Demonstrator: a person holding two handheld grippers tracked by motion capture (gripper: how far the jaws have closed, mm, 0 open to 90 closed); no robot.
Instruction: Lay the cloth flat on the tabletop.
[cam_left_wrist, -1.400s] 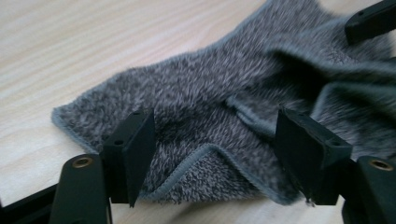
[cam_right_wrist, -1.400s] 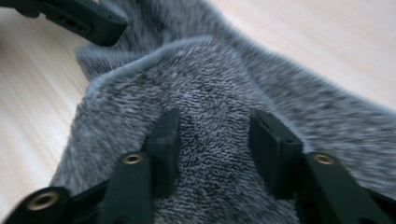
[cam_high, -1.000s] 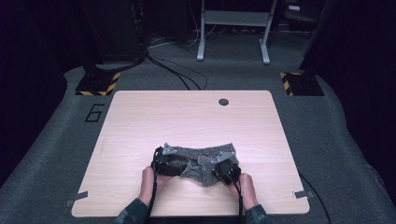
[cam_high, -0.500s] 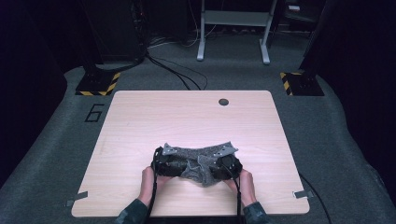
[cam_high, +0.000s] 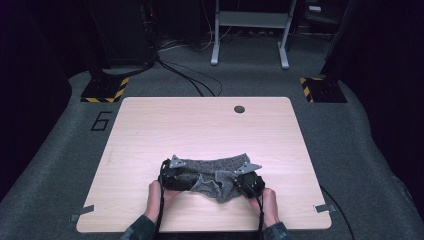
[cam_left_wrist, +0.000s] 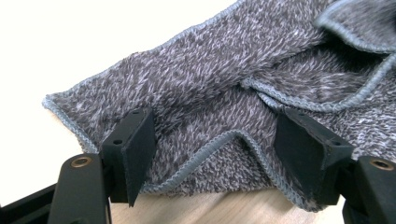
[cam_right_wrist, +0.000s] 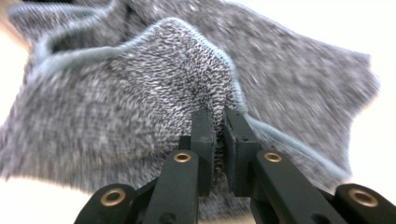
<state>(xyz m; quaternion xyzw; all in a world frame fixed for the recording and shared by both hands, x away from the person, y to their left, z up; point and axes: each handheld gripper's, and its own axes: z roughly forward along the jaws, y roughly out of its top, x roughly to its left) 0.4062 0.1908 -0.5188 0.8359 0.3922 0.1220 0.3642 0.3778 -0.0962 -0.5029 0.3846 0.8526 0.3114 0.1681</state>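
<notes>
Working the grey knitted cloth (cam_high: 212, 172) near my edge of the table (cam_high: 200, 125), I judge the step in hand to be getting both corners gripped so the piece can be spread or folded. It lies rumpled on the wood, with a flap turned over in the middle.

My right gripper (cam_right_wrist: 218, 128) has its jaws pressed together on a raised pinch of the hemmed edge — fabric is squeezed between them, so that side is secured. My left gripper (cam_left_wrist: 224, 140) stands with its jaws wide apart, one on each side of a curled loop of the stitched hem (cam_left_wrist: 219, 140), the cloth lying between them but not clamped.

To do this well, I would lower the left jaws until both straddle the hem itself, not only the fluffy pile, then close on the doubled border — the stitching should give a firmer bite than the loose knit. I'd keep the right hand steady meanwhile, so its pinch does not drag the cloth out from between the open jaws. In the high view both hands (cam_high: 160, 192) sit close together, so any pull should be outward and gentle.
</notes>
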